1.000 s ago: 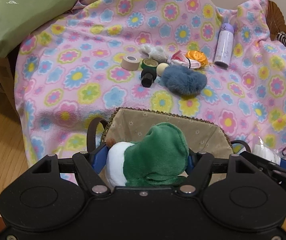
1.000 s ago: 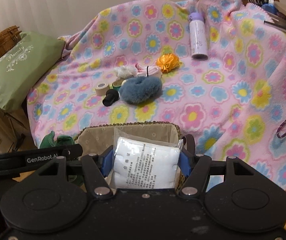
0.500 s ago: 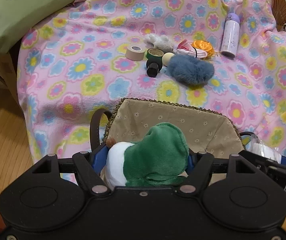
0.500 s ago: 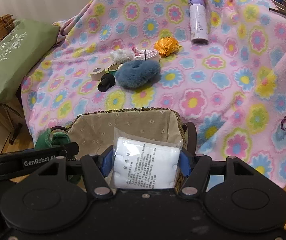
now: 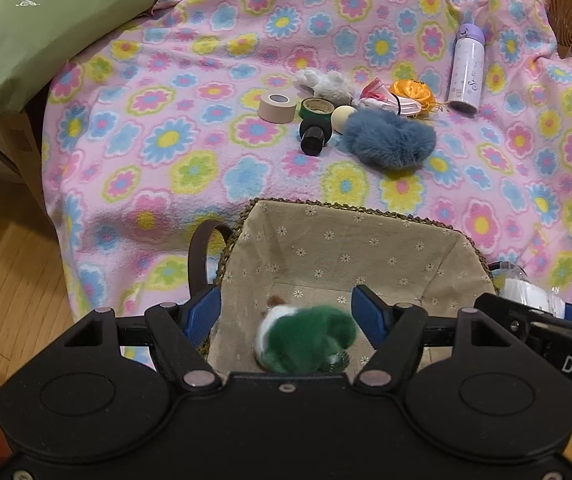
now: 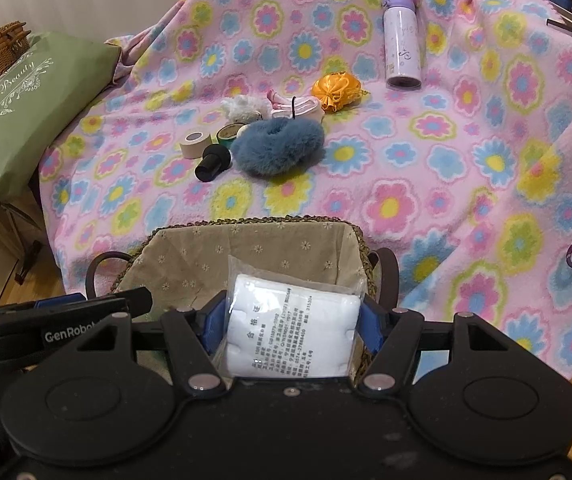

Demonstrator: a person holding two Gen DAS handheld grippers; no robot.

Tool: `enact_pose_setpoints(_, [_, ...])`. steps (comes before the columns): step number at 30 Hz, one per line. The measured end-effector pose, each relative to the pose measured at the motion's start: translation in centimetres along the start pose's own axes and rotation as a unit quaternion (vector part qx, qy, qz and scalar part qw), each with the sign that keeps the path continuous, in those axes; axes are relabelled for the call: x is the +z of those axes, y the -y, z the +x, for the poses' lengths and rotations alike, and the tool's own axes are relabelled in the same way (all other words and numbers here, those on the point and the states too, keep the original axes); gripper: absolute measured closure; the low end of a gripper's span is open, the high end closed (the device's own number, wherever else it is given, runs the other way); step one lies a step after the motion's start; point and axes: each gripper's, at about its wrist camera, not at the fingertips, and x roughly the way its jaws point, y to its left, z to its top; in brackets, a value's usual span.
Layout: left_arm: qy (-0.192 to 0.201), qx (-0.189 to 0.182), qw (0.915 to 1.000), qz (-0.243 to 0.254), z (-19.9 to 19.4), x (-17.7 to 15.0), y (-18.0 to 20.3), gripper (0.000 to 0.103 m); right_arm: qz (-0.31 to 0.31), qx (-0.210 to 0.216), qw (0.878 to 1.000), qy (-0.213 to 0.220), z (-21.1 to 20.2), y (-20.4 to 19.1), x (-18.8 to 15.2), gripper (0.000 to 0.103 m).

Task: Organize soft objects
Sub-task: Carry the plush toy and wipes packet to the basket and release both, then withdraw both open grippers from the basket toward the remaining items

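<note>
Blue fluffy scrunchie (image 5: 390, 144) beyond lined basket (image 5: 350, 240).

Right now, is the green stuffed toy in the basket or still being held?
In the basket. The green toy looks blurry down against the basket lining, and the left gripper is open, fingers clear of it.

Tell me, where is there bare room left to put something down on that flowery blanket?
Bare patches: between the basket and blue fluffy thing, and right of it below the bottle. Crowded: the cluster around the tape rolls.
</note>
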Motion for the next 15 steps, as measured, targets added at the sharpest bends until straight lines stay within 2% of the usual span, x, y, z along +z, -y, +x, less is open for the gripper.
enact_pose_setpoints(15, [-0.001,-0.001,1.0,0.0,-0.07,-0.07,-0.09,0.035,0.006,0.001,1.0,0.006,-0.2,0.26,-0.29,0.028])
